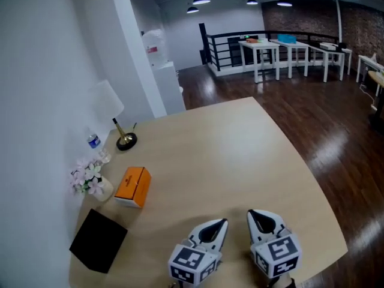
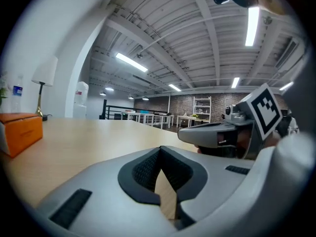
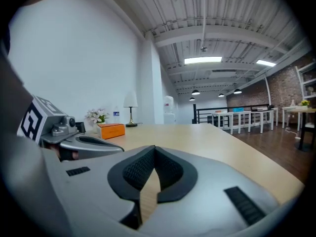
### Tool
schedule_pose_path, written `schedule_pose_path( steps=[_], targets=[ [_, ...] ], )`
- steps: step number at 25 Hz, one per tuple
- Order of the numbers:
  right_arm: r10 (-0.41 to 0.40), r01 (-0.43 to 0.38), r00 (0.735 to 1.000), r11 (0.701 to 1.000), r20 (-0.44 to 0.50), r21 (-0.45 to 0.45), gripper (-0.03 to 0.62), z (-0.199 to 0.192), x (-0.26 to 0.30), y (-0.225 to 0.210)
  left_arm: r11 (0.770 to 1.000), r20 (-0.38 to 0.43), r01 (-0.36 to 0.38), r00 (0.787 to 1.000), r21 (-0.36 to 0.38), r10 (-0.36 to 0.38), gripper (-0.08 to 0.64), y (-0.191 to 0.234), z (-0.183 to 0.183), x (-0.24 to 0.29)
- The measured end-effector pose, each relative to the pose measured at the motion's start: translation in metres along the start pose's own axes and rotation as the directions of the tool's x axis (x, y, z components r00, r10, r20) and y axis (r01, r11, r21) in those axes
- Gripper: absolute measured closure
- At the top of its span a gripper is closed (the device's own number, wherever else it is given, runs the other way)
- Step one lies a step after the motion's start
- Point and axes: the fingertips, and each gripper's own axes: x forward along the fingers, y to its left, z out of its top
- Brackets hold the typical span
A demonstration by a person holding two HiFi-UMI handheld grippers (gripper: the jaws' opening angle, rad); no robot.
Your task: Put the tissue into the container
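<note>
An orange box (image 1: pixel 133 186) lies on the left part of the wooden table (image 1: pixel 228 155); I cannot tell whether it holds tissue, and no loose tissue shows. A black box-like container (image 1: pixel 98 240) stands near the front left corner. My left gripper (image 1: pixel 222 223) and right gripper (image 1: pixel 252 213) rest side by side at the table's front edge, well right of both boxes. In the left gripper view the left gripper (image 2: pixel 159 149) is shut with nothing in it. The right gripper (image 3: pixel 154 148) is shut too, empty. The orange box (image 3: pixel 111 130) sits far off to its left.
Along the wall at the left stand a vase of pale flowers (image 1: pixel 90 179), a water bottle (image 1: pixel 94 141) and a white-shaded lamp (image 1: pixel 114 116). The table's right edge (image 1: pixel 312 173) curves, with dark wooden floor beyond it. White tables (image 1: pixel 288 50) stand far back.
</note>
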Motion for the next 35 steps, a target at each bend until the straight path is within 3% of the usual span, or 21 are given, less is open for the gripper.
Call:
schedule_pose_path(
  steps=[4,8,12,16,23,24,26,27,31,35],
  targets=[
    [0.093,-0.093,0.996,0.995,-0.015,-0.026,0.591,0.007,0.04,0.042,0.995,-0.009,-0.102,0.995,0.016,0.102,0.557,0.068,0.011,-0.034],
    [0.177,-0.178,0.984,0.982,-0.031,-0.057,0.592,0.016,0.065,0.081,0.976,-0.036,-0.215,0.976,0.044,0.217,0.557,0.121,0.024,-0.071],
    [0.214,-0.216,0.976,0.973,-0.04,-0.076,0.592,0.016,0.074,0.099,0.941,-0.08,-0.316,0.942,0.123,0.326,0.557,0.173,0.05,-0.101],
    [0.253,-0.256,0.966,0.962,-0.046,-0.092,0.592,0.019,0.082,0.119,0.915,-0.132,-0.363,0.912,0.177,0.388,0.557,0.224,0.071,-0.121],
    [0.312,-0.315,0.949,0.943,-0.04,-0.105,0.592,0.031,0.09,0.15,0.865,-0.231,-0.43,0.842,0.259,0.488,0.554,0.289,0.067,-0.129],
    [0.317,-0.319,0.948,0.941,-0.038,-0.109,0.592,0.032,0.09,0.153,0.869,-0.259,-0.426,0.835,0.251,0.485,0.504,0.295,0.064,-0.128],
    [0.324,-0.326,0.945,0.939,-0.031,-0.111,0.592,0.035,0.089,0.157,0.895,-0.334,-0.403,0.83,0.193,0.446,0.214,0.303,0.056,-0.121],
    [0.327,-0.328,0.945,0.938,-0.028,-0.111,0.592,0.036,0.089,0.158,0.902,-0.36,-0.398,0.827,0.168,0.432,0.151,0.308,0.055,-0.118],
    [0.33,-0.33,0.944,0.938,-0.018,-0.104,0.592,0.038,0.088,0.159,0.905,-0.461,-0.403,0.783,0.137,0.418,0.051,0.335,0.039,-0.108],
    [0.334,-0.334,0.942,0.937,-0.012,-0.103,0.592,0.041,0.086,0.157,0.916,-0.573,-0.387,0.729,0.107,0.374,0.051,0.35,0.006,-0.099]
  ],
)
